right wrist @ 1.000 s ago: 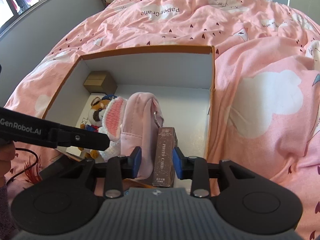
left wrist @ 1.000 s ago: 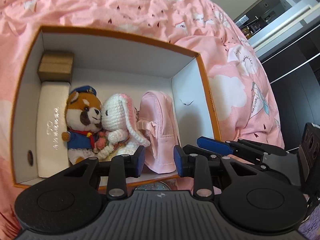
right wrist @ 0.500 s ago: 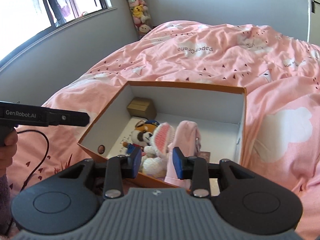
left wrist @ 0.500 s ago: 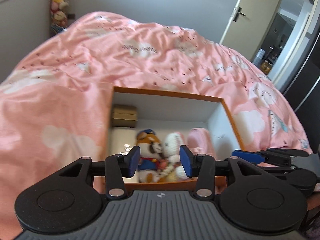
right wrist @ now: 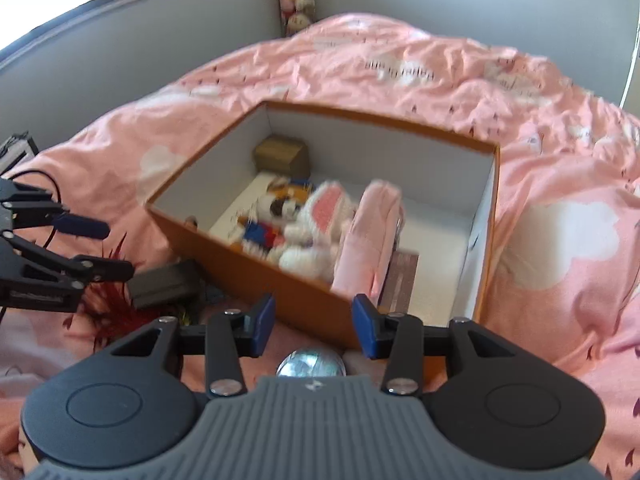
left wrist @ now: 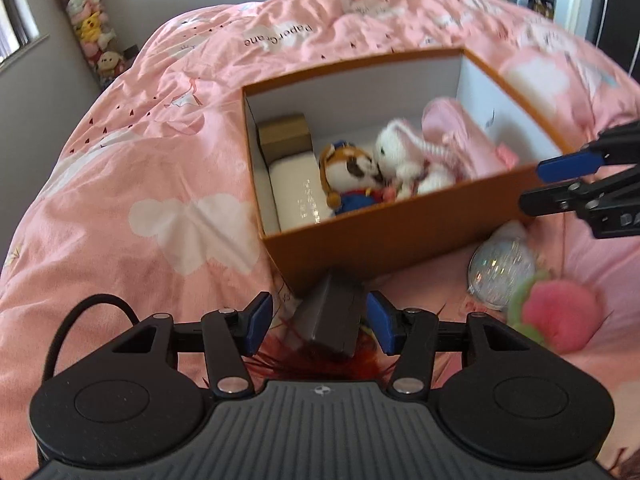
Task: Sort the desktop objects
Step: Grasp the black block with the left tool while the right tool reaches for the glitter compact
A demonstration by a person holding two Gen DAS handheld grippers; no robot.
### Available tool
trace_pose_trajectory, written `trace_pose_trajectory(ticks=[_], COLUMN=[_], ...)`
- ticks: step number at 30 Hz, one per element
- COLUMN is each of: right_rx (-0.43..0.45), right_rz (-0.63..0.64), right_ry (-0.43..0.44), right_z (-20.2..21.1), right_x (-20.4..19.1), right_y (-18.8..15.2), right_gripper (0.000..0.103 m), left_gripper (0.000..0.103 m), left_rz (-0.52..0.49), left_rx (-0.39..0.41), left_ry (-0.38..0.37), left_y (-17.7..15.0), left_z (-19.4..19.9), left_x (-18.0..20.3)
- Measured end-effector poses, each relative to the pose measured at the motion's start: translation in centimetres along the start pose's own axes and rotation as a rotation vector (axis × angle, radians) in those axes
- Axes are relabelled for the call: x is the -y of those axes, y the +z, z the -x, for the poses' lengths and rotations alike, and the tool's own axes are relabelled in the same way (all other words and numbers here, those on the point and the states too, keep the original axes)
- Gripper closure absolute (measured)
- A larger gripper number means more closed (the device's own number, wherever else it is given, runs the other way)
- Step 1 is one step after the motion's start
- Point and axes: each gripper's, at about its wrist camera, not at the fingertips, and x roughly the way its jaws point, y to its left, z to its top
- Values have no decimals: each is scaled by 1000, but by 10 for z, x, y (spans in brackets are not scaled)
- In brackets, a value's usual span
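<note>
An orange box (left wrist: pixel 400 232) (right wrist: pixel 248 268) on the pink bed holds a brown small box (left wrist: pixel 284 134), a white case (left wrist: pixel 298 196), a red-panda plush (left wrist: pixel 348 176), a white bunny plush (left wrist: pixel 404 156), a pink pouch (right wrist: pixel 372 236) and a brown card box (right wrist: pixel 402 280). My left gripper (left wrist: pixel 320 320) is open, its jaws on either side of a dark grey box (left wrist: pixel 334 320) (right wrist: pixel 166 284) lying on red feathers (right wrist: pixel 112 308) in front of the orange box. My right gripper (right wrist: pixel 314 320) is open and empty above a glittery ball (right wrist: pixel 312 362) (left wrist: pixel 502 270).
A pink and green pompom (left wrist: pixel 556 312) lies beside the glittery ball. A black cable (left wrist: pixel 86 320) runs at the left. A hanging column of plush toys (left wrist: pixel 94 36) is at the grey wall. The pink duvet (right wrist: pixel 560 240) surrounds the box.
Both grippers have pulled back out of the orange box and dropped to the bed in front of it. The left gripper now brackets the dark grey box; the right is over the ball.
</note>
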Motion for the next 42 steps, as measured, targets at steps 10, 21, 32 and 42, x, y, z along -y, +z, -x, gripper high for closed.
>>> trace_pose_trajectory(ticks=[10,21,32,42], right_rx=[-176,-245,-224,-277], right_rz=[-163,-178,-172,-186], right_ry=[-4,7,103,94], right_z=[-42,-65,-61,-84], right_x=[31,33,22,17], right_y=[-29,-33,-28,-25], right_gripper=[59,74,88,69], left_gripper=[41,42,61,64], left_rz=[-101,-139,32,223], left_rx=[-77,-166,-155,15], left_ry=[10,44,-7,-133], left_y=[-6,-3,-4,5], left_z=[-33,-65,-54,-1], left_x=[14,21,-4,-23])
